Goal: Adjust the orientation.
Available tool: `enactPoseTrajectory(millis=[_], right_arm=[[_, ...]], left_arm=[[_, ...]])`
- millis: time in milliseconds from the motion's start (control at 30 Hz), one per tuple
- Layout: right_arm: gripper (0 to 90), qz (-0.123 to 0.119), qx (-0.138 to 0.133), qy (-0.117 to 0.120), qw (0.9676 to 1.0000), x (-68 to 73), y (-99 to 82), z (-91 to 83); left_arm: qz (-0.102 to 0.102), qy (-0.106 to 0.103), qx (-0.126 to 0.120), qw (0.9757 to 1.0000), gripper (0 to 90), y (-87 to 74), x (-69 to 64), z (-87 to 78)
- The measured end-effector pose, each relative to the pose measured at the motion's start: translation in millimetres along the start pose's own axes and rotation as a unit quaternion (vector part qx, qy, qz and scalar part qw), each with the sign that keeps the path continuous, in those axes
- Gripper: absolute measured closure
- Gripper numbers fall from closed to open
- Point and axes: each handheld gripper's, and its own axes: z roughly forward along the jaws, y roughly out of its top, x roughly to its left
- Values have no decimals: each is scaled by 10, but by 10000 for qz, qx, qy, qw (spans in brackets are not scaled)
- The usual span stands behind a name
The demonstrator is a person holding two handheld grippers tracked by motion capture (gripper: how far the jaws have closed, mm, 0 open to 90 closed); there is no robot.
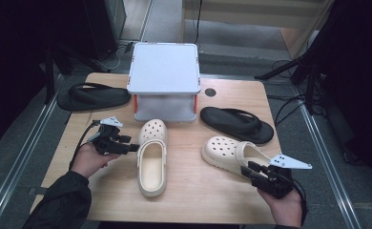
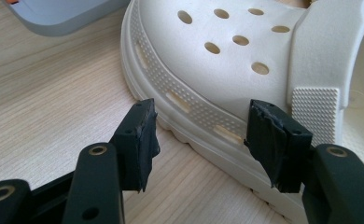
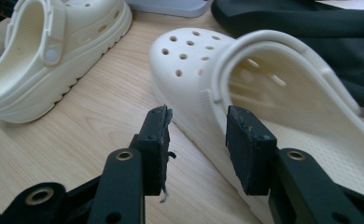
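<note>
Left hand-held gripper (image 1: 132, 147): mine, jaws wide, nothing between the pads; they straddle the sole edge of the left clog (image 1: 151, 162) without pressing it.
Right hand-held gripper (image 1: 249, 168): mine, jaws wide, one pad either side of the right clog's (image 1: 232, 151) side wall (contact not confirmed).
Clogs: both cream, flat on the desk (image 1: 193, 191), well apart.
Surroundings: grey box (image 1: 164, 71) behind; a black flip-flop (image 1: 236, 124) just beyond the right clog.
</note>
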Motion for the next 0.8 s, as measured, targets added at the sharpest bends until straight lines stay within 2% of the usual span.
enactPoseTrajectory(millis=[333,533,800], right_arm=[[599,85,74,-60,9999,-149,-13,41],[596,13,146,54,9999,-191,56,163],[596,-224,358,277,9987,-148,174,388]], left_arm=[[-9,98,30,9999,429,-45,4,-44],[-63,190,20,9998,426,-139,22,-118],[-264,294,-73,9992,422,-276,62,-234]])
